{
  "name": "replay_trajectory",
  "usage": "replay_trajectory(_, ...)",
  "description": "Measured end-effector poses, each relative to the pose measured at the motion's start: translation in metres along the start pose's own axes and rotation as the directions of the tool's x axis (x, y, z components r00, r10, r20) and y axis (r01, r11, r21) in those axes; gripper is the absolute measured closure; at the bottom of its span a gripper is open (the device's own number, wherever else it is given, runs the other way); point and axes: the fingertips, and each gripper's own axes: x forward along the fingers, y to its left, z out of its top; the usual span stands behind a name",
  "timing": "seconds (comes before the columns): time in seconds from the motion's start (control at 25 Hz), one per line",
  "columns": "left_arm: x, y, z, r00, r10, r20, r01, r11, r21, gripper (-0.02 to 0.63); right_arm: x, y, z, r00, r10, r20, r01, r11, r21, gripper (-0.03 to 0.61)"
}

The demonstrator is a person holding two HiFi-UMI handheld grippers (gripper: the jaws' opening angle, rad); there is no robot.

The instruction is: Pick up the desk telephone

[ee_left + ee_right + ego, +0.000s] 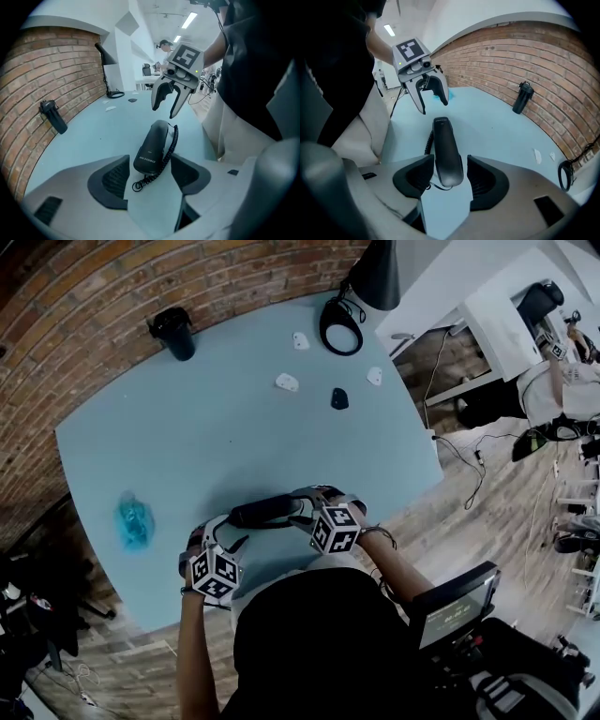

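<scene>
A black telephone handset (262, 512) lies flat on the pale blue table (206, 437), close to its near edge, with a coiled cord (169, 149) along one side. My left gripper (220, 529) stands at its left end and my right gripper (305, 509) at its right end. In the left gripper view the left gripper (149, 176) is open, the handset (151, 149) end and a cord loop just ahead between the pads, untouched. In the right gripper view the right gripper (447, 176) is open around the handset (446, 150) end, with a gap on each side.
A black bottle-like object (175, 332) stands by the brick wall at the far left. A black cable loop (341, 326), small white pieces (287, 382) and a small black piece (339, 398) lie at the far right. A blue object (134, 519) sits left of the handset.
</scene>
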Motion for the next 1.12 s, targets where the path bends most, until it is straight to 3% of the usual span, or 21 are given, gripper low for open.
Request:
replay_trajectory(0.28, 0.03, 0.011, -0.003, 0.995, -0.037, -0.092, 0.04, 0.998, 0.04, 0.284, 0.013, -0.017, -0.028, 0.995, 0.058, -0.08, -0.061, 0.997, -0.042, 0.302)
replay_trajectory(0.52, 0.045, -0.001, -0.02, 0.976, -0.115, -0.184, 0.125, 0.991, 0.043, 0.284, 0.026, -0.012, -0.046, 0.981, 0.139, -0.133, -0.146, 0.988, -0.051, 0.299)
replay_trajectory(0.68, 0.049, 0.0, -0.023, 0.977, -0.116, -0.177, 0.119, 0.993, 0.006, 0.279, 0.034, -0.008, -0.051, 0.974, 0.171, -0.15, -0.18, 0.982, -0.05, 0.299)
replay_trajectory(1.12, 0.053, 0.007, -0.025, 0.975, -0.121, -0.188, 0.126, 0.992, 0.019, 0.279, 0.047, -0.003, -0.052, 0.968, 0.193, -0.158, -0.201, 0.979, -0.035, 0.299)
